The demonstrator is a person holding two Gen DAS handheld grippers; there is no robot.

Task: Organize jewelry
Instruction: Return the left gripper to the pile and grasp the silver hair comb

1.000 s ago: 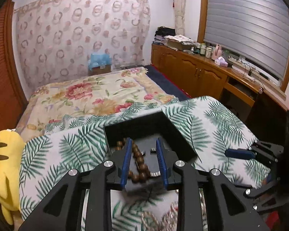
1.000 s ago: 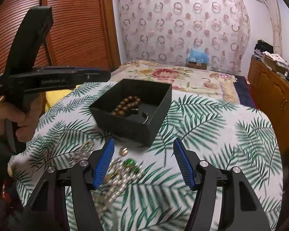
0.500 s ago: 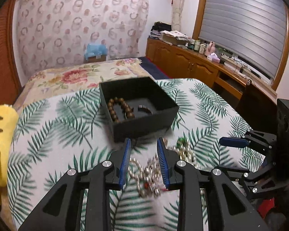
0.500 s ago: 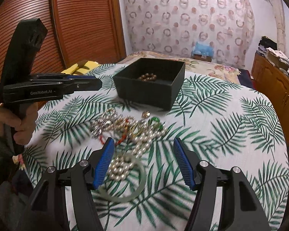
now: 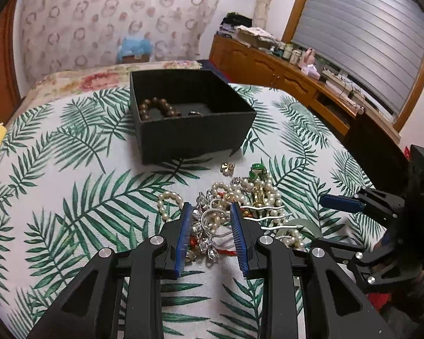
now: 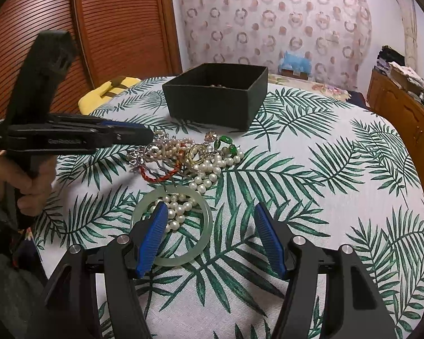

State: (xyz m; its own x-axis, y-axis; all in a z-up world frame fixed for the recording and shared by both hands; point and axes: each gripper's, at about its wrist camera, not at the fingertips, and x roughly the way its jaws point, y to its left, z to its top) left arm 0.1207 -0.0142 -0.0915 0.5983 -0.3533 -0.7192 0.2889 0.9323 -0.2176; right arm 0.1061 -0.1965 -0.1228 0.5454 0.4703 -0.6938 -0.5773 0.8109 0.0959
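The left gripper [image 5: 210,214] hangs low over a tangled heap of jewelry [image 5: 240,203] on the palm-leaf cloth that covers the surface [image 5: 70,175]. Its blue-padded jaws stand partly apart with a silver ring-shaped piece and some pearls showing between them; nothing is pinched. From the right wrist view the same gripper [image 6: 144,135] shows side-on, held in the person's left hand [image 6: 28,186], its tip just at the left edge of the heap [image 6: 183,155].

The right gripper [image 6: 209,214] is spread wide and holds nothing. Its left finger lies over a pale green bangle [image 6: 183,260] that rests flat on the cloth with a strand of pearls [image 6: 178,206] trailing across its opening. The pearl strand runs back into the heap, where a red twisted cord [image 6: 158,176] and green stones [image 6: 226,142] lie tangled with it.

Behind the heap stands an open black box [image 5: 195,138], apart from the pile. Inside it lie a brown wooden bead bracelet [image 5: 155,108] on the left and a small metal ring [image 5: 195,112] beside it. A small gold piece [image 5: 227,168] lies alone on the cloth between box and heap.
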